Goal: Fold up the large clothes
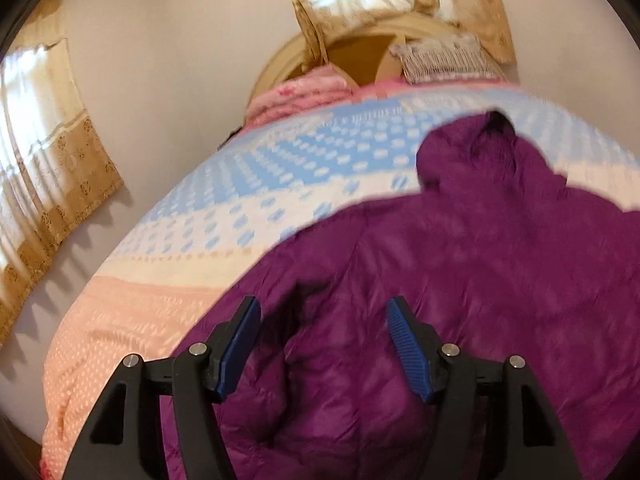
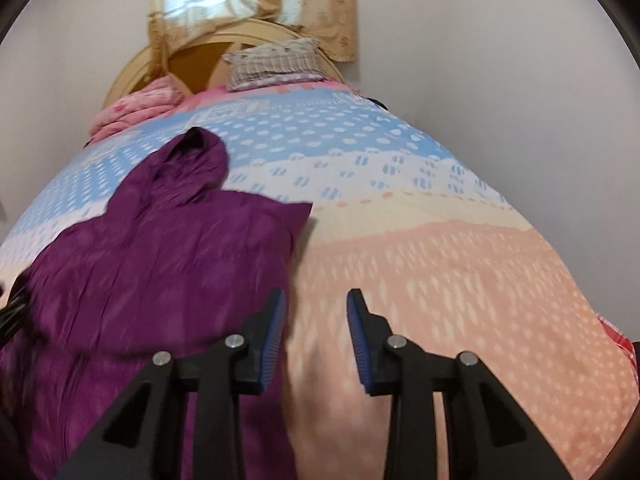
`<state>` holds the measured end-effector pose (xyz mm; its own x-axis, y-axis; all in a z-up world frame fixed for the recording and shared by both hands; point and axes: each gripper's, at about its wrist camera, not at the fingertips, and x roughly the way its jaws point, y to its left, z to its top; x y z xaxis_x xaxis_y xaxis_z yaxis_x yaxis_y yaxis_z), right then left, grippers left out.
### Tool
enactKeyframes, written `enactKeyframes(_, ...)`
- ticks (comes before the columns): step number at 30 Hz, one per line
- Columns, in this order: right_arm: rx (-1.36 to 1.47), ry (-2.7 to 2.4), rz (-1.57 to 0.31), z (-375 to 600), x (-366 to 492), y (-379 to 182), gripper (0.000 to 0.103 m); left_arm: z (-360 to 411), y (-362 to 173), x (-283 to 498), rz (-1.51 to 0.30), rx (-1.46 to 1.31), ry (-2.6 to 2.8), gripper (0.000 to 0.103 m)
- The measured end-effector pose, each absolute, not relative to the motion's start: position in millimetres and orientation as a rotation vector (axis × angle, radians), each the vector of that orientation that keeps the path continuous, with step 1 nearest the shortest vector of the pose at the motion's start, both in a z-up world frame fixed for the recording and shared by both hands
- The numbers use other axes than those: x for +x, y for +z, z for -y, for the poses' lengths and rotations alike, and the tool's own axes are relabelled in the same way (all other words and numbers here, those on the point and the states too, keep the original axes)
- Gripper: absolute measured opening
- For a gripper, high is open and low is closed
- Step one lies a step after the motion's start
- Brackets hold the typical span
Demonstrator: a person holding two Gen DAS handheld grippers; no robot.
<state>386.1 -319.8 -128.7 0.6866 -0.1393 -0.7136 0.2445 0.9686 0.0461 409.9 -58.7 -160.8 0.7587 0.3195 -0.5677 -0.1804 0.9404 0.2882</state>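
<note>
A large purple hooded puffer jacket [image 1: 460,272] lies spread on the bed, hood toward the headboard. It also shows in the right wrist view [image 2: 160,272], on the left half of the bed. My left gripper [image 1: 322,308] is open and empty, hovering over the jacket's near part. My right gripper [image 2: 316,300] is open and empty, just beside the jacket's right edge, over the bedspread. A black piece at the far left of the right wrist view is too blurred to identify.
The bed has a dotted blue, white and peach bedspread [image 2: 440,260]. A folded pink blanket [image 2: 132,108] and a patterned pillow [image 2: 276,62] sit by the round wooden headboard [image 2: 192,60]. Curtains [image 1: 44,152] hang on the walls beside and behind the bed.
</note>
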Motion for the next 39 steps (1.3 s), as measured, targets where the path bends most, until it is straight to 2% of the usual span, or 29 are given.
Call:
enactKeyframes(2, 0.157, -0.229, -0.799, 317.4, 403.9, -138.4, 0.035, 73.8, -156.6, 416.6, -0.647, 0.257, 0.263, 0.078)
enactKeyframes(7, 0.073, -0.129, -0.862, 280.6, 426.4, -170.0, 0.035, 87.2, -198.8, 444.6, -0.742, 0.406, 0.329, 0.079)
enactKeyframes(11, -0.022, -0.102, -0.892, 262.7, 423.3, -186.8, 0.037, 71.7, -226.1, 443.3, -0.767, 0.396, 0.344, 0.081)
enactKeyframes(15, 0.001, -0.099, -0.909, 270.8, 424.0, -185.3, 0.038, 70.8, -223.8, 442.1, -0.766, 0.393, 0.344, 0.083)
enactKeyframes(19, 0.043, -0.105, -0.850, 268.0, 409.1, -156.0, 0.038, 68.3, -220.2, 440.9, -0.765, 0.360, 0.326, 0.083)
enactKeyframes(21, 0.021, -0.080, -0.806, 253.7, 399.5, -143.4, 0.043, 70.1, -222.9, 441.9, -0.766, 0.364, 0.331, 0.083)
enactKeyframes(23, -0.030, -0.044, -0.799, 234.7, 397.7, -143.2, 0.056, 73.8, -227.3, 443.0, -0.770, 0.375, 0.334, 0.083)
enactKeyframes(24, -0.045, -0.030, -0.818, 228.1, 400.6, -148.8, 0.057, 73.1, -228.1, 443.1, -0.772, 0.370, 0.331, 0.083)
enactKeyframes(29, -0.059, -0.035, -0.907, 220.3, 414.9, -192.3, 0.056, 64.0, -228.5, 443.1, -0.787, 0.310, 0.315, 0.090)
enactKeyframes(39, -0.084, -0.050, -0.906, 216.6, 417.0, -195.9, 0.059, 74.2, -230.2, 445.0, -0.777, 0.362, 0.350, 0.093)
